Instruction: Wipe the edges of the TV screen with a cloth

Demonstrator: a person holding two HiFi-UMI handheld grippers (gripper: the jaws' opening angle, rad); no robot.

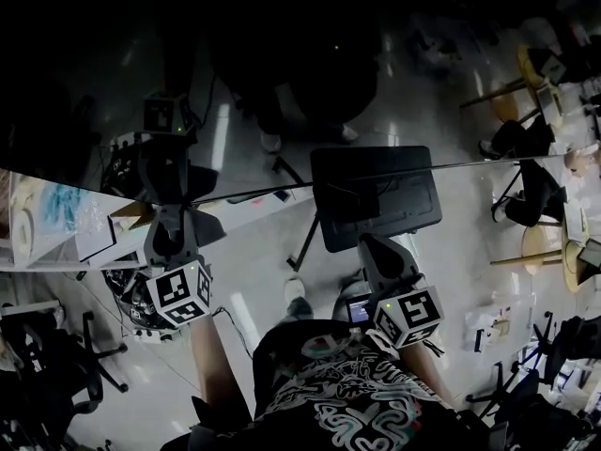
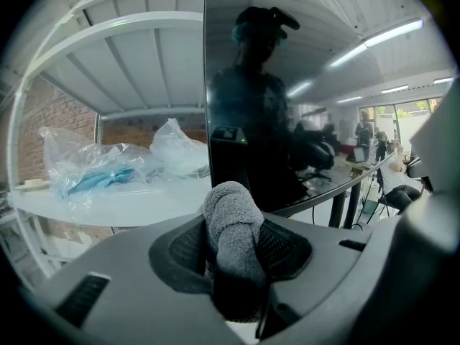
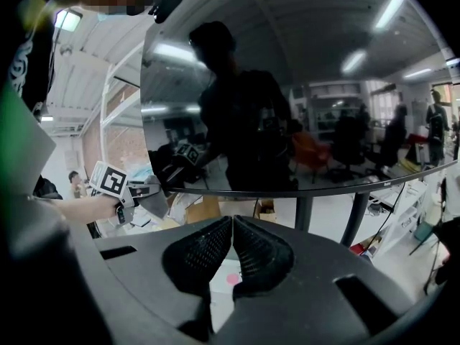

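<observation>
Up close, the left gripper (image 2: pixel 236 254) pinches a rolled grey cloth (image 2: pixel 228 214) by the TV screen's (image 2: pixel 287 85) left edge. The right gripper (image 3: pixel 231 246), jaws pressed together and empty, faces its bottom edge.

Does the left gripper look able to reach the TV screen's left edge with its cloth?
Probably yes: the left gripper is shut on the grey cloth, the TV screen's left edge stands just ahead, and nothing shows between them.
</observation>
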